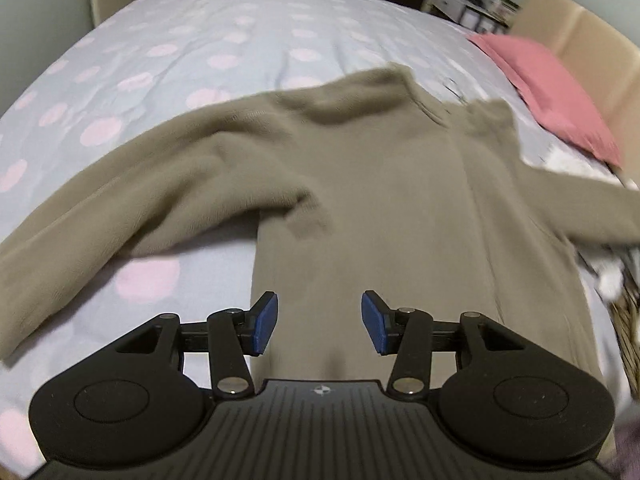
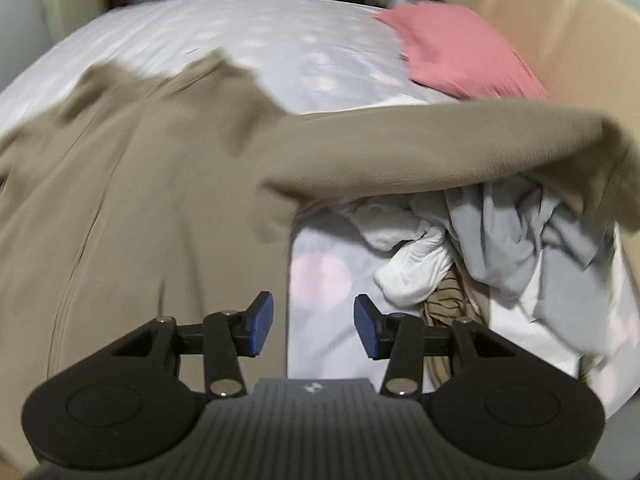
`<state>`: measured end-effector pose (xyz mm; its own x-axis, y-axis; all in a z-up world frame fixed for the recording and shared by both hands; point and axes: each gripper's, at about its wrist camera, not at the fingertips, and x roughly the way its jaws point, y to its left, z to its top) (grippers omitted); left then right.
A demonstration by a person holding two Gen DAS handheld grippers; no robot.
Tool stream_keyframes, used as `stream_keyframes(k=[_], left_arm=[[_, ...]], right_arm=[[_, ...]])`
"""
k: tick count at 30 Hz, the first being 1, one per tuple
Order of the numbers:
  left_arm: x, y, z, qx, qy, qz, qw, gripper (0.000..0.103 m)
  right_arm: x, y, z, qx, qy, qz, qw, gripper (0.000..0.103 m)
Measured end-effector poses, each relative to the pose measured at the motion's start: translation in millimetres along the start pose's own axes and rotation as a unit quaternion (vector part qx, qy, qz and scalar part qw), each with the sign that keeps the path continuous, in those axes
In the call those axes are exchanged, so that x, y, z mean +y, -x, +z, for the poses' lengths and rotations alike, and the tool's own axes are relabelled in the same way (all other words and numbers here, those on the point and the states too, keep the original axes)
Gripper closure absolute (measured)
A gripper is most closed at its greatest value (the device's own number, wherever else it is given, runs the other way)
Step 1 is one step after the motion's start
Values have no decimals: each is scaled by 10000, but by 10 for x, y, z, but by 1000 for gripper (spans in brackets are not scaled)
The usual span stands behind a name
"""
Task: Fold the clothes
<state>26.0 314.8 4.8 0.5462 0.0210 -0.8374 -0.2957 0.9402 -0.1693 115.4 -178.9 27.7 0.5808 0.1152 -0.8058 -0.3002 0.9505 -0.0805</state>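
Note:
A tan fleece sweater (image 1: 380, 184) lies spread flat on the bed, neck away from me, sleeves reaching out to both sides. My left gripper (image 1: 319, 322) hovers open over the sweater's lower body near its left side edge, nothing between its blue pads (image 1: 265, 324). In the right wrist view the same sweater (image 2: 140, 200) fills the left half, and its right sleeve (image 2: 440, 148) stretches across to the right over a pile of clothes. My right gripper (image 2: 314, 326) is open above the sweater's right side edge and the bare sheet.
The bed has a pale blue sheet with pink dots (image 1: 180, 40). A pink pillow (image 1: 552, 92) lies at the far right by a beige headboard (image 2: 560, 32). A heap of white and grey garments (image 2: 500, 248) lies at the right, with a brown striped piece (image 2: 444, 300) under it.

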Motion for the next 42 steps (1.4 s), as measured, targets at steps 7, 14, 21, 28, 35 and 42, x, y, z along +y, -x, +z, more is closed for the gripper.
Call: stream_keyframes(k=[7, 14, 21, 28, 35, 42], left_arm=[[96, -563, 295, -93, 465, 167, 9987, 54], [304, -920, 482, -92, 1403, 366, 9894, 53], [611, -1080, 517, -29, 2259, 515, 9728, 67], [599, -806, 541, -646, 2287, 546, 9698, 93], [850, -710, 503, -737, 2263, 626, 9693, 97], [688, -694, 513, -464, 1810, 404, 9816, 93]], right_arm=[[-268, -574, 248, -232, -1048, 233, 9940, 48], [-381, -1102, 517, -289, -1553, 469, 9863, 45], [-439, -1591, 777, -184, -1968, 464, 9792, 43], [-451, -1507, 1011, -620, -2354, 233, 9696, 93], [-649, -1509, 1063, -583, -2750, -387, 9589, 93], [-575, -1499, 963, -436, -2366, -455, 9696, 71]])
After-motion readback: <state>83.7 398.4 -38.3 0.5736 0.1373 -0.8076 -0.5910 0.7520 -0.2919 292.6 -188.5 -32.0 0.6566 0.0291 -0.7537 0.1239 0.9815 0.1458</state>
